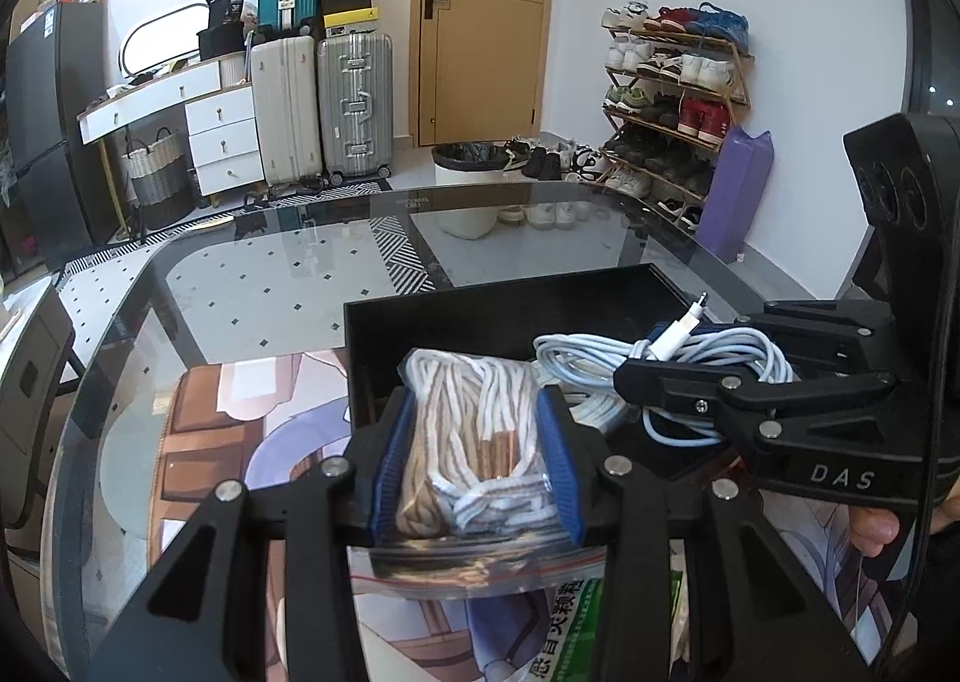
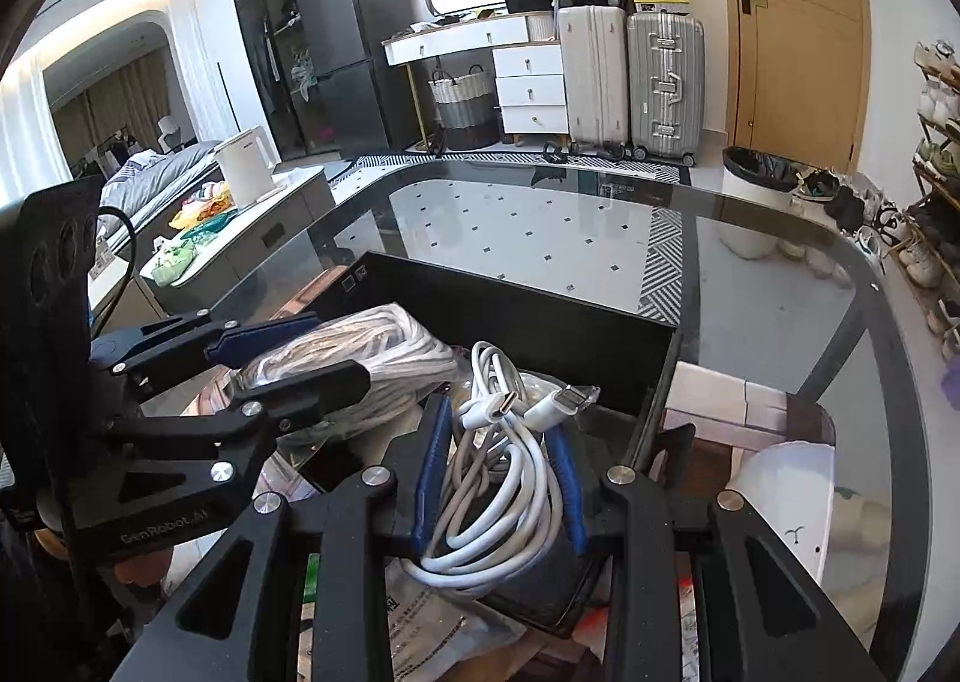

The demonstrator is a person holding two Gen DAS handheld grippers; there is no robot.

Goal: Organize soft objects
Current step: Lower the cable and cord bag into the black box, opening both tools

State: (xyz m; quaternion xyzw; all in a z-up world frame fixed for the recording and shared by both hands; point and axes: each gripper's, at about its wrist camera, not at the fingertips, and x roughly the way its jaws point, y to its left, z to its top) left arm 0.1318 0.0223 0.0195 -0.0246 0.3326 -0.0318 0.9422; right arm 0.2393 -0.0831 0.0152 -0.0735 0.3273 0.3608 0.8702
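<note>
My left gripper (image 1: 477, 412) is shut on a clear zip bag of white and tan rope (image 1: 474, 430) and holds it over the near edge of a black tray (image 1: 510, 310). My right gripper (image 2: 501, 430) is shut on a coiled white charging cable (image 2: 510, 472) and holds it over the same tray (image 2: 540, 310). Each gripper shows in the other's view: the right one (image 1: 636, 376) with the cable (image 1: 660, 352) at the right, the left one (image 2: 288, 364) with the rope bag (image 2: 360, 352) at the left.
The tray stands on a glass table (image 1: 270, 274) above a patterned rug. Packets and a printed bag (image 1: 576, 622) lie at the table's near edge. A white bin (image 1: 468, 184), suitcases (image 1: 354, 106) and a shoe rack (image 1: 672, 100) stand beyond.
</note>
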